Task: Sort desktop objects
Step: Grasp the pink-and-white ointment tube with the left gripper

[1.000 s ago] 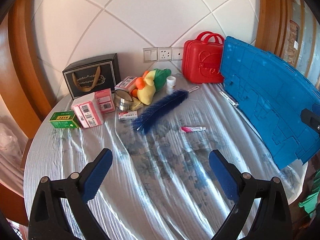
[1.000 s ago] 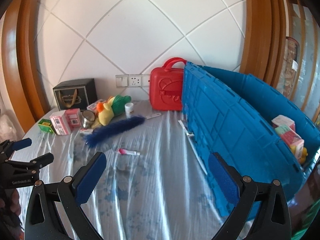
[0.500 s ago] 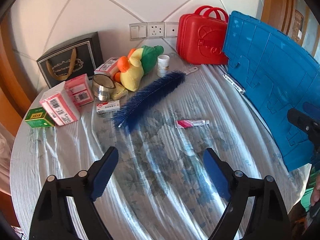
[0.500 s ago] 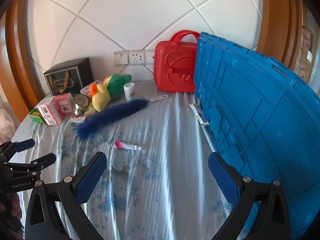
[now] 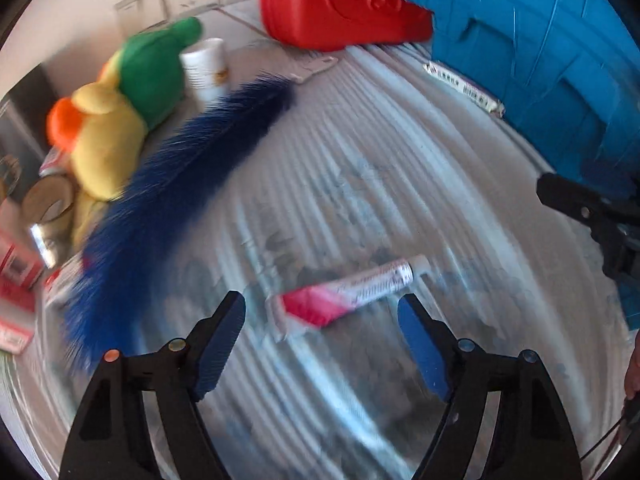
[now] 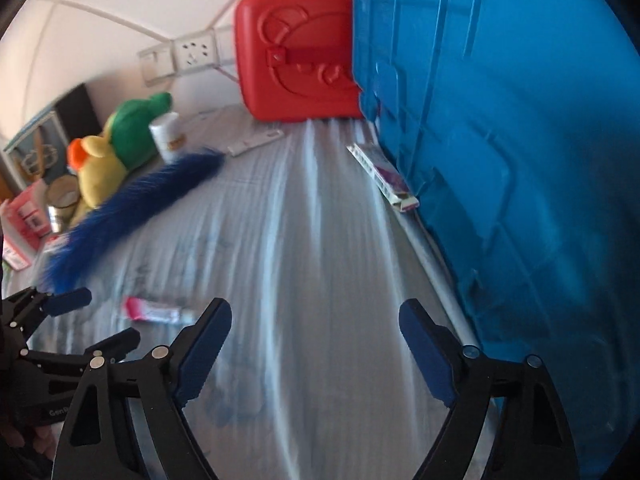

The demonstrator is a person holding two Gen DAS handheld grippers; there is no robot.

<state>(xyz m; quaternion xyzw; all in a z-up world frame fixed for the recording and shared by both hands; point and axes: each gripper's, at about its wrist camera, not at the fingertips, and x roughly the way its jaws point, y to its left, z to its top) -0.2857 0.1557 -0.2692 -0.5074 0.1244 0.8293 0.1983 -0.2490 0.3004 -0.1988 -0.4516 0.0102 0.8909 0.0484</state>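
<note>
1. Left gripper (image 5: 320,330): jaws standing wide with nothing gripped, and just been narrowing. Pink-and-white tube (image 5: 346,294) lying flat on the tablecloth (image 5: 400,152) just ahead of the tips, not yet between the pads, clear of both.
2. Right gripper (image 6: 316,334): jaws likewise wide and just been narrowing, empty, only bare cloth between them. Blue crate (image 6: 520,160) close on its right side, standing along the table's right edge.
3. Tube position: middle of the table, well apart from the cluster at the far left and from the crate.
4. Risks, judged:
   - Heavy motion blur in both views; a fast descent could drive the tips into the cloth and snag a fold along with the tube.
   - Tube lying askew to the jaw line; closing on the crimped end alone could pivot it loose.
   - Blue feather duster (image 5: 172,196) near the left finger; a stray sweep could drag it.
   - Right gripper close to the crate wall; a knock is possible.
5. Count:
   - One tube, one feather duster, one plush duck (image 5: 116,112), one white bottle (image 5: 206,68), one red case (image 5: 332,4), one crate.
   - One long flat packet (image 6: 382,176) against the crate foot.
   - One tape roll (image 5: 48,208).
   - Pink boxes at the left edge, blurred and cut off; number not certain.
</note>
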